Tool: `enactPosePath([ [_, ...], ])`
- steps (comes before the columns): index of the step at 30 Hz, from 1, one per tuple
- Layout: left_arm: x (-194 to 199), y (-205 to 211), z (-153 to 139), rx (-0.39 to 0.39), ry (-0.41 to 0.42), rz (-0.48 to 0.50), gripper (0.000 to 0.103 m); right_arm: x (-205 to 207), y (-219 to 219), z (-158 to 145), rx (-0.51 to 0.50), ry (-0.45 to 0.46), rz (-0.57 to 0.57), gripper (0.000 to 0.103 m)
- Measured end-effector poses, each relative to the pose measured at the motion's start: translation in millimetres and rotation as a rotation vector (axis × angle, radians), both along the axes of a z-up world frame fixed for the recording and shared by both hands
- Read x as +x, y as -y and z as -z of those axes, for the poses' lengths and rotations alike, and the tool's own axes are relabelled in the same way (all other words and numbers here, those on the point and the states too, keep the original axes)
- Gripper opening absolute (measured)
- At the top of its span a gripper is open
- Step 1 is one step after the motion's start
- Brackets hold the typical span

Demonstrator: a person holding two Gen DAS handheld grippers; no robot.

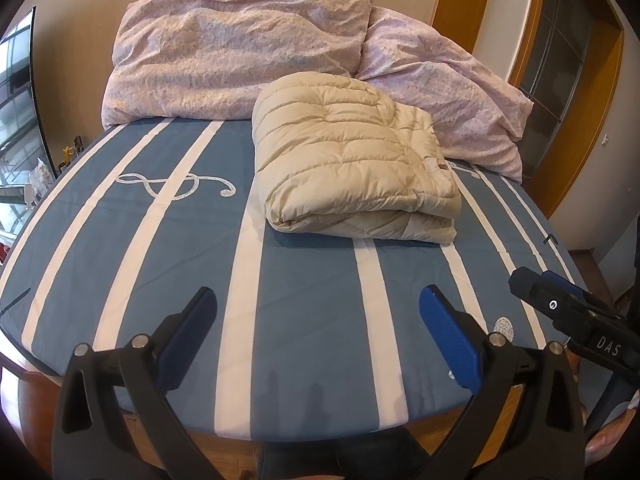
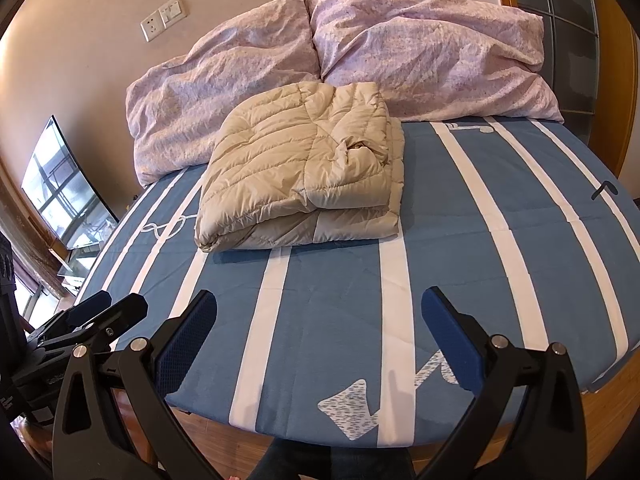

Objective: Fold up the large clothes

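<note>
1. Two views logged; left wrist first. Left gripper (image 1: 318,332) spread wide, grasping nothing, above striped bed sheet (image 1: 304,280) near foot edge. Folded beige puffer jacket (image 1: 352,168) lying mid-bed, touching pink duvet (image 1: 240,52) behind. Right gripper (image 1: 528,280) at right, apparently clenched.
2. Right wrist: right gripper (image 2: 320,332) released, empty. Jacket (image 2: 300,168) well ahead, folded, against duvet (image 2: 420,52).

I can read only "DAS", in white letters on the black body of the right gripper (image 1: 524,282); nothing else is legible to me.
</note>
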State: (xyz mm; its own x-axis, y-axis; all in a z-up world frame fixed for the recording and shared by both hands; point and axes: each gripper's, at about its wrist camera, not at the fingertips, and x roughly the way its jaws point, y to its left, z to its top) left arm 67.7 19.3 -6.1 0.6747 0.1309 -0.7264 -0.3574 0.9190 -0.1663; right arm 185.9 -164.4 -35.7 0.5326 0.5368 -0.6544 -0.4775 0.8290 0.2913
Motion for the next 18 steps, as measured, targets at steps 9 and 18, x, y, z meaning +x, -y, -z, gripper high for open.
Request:
enactPosePath([
  [9, 2.5, 1.5, 2.3, -0.004, -0.002, 0.005, 0.101, 0.5, -0.2, -1.0, 0.002, 0.002, 0.000, 0.102],
  [18, 5.9, 2.6, 2.1, -0.004, -0.005, 0.012, 0.101, 0.2, -0.4, -1.7, 0.002, 0.004, -0.001, 0.102],
])
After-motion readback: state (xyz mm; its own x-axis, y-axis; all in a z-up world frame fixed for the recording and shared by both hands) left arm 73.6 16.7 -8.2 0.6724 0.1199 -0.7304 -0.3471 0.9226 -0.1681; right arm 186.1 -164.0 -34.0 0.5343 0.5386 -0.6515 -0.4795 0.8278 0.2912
